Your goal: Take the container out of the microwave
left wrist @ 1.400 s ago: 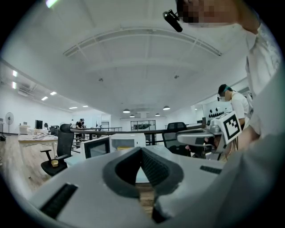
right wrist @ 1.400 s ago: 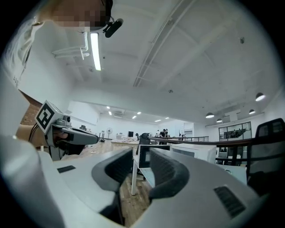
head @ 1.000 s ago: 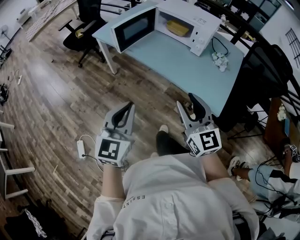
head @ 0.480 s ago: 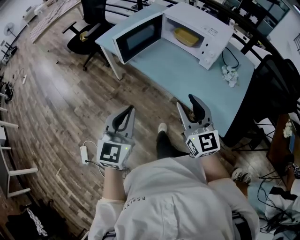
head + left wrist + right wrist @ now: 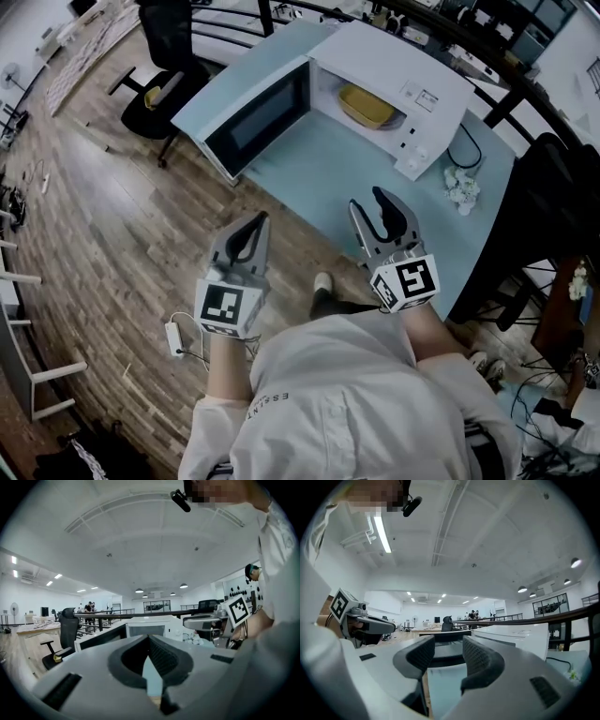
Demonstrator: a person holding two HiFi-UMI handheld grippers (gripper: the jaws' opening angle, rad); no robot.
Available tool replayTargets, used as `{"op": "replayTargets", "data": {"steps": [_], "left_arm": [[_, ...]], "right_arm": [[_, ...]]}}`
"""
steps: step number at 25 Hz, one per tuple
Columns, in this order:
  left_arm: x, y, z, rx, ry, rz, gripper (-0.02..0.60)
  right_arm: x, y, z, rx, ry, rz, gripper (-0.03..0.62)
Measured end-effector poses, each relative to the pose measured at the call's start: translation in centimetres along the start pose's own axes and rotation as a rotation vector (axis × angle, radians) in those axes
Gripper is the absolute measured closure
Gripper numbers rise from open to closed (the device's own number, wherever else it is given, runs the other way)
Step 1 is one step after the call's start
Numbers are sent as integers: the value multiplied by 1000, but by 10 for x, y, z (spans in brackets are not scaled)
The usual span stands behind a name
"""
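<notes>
Open office, wood floor, and a pale blue table (image 5: 356, 178) ahead carrying the microwave (image 5: 412, 75), its door (image 5: 258, 117) swung wide to the left. The container (image 5: 366, 106), yellow and shallow, sits inside the microwave. I hold both grippers low by my body, well short of it. My left gripper (image 5: 251, 230) has its tips pressed together on nothing; my right gripper (image 5: 371, 211) is spread and empty. I judge I should step closer, bring the right one in level and clear of the door, pinch the container's near rim squarely, then draw it straight out without tipping.

Swung-out door (image 5: 258, 117) leaves the microwave (image 5: 417, 75) mouth open.
</notes>
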State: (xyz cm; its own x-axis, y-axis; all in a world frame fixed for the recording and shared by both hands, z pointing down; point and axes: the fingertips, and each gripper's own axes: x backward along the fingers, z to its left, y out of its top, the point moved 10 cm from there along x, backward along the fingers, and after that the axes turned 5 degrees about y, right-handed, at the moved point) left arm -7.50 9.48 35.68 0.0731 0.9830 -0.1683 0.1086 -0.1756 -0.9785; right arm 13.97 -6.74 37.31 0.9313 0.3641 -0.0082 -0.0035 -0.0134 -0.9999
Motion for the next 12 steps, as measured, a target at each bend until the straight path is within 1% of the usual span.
{"op": "replayTargets", "data": {"steps": [5, 8, 12], "left_arm": [[-68, 12, 13, -28, -47, -1, 588], [-98, 11, 15, -37, -82, 15, 588], [-132, 8, 21, -28, -114, 33, 588]], "right_arm": [[-33, -3, -46, -4, -10, 18, 414], [-48, -9, -63, 5, -10, 37, 414], [-63, -14, -80, -15, -22, 62, 414]]}}
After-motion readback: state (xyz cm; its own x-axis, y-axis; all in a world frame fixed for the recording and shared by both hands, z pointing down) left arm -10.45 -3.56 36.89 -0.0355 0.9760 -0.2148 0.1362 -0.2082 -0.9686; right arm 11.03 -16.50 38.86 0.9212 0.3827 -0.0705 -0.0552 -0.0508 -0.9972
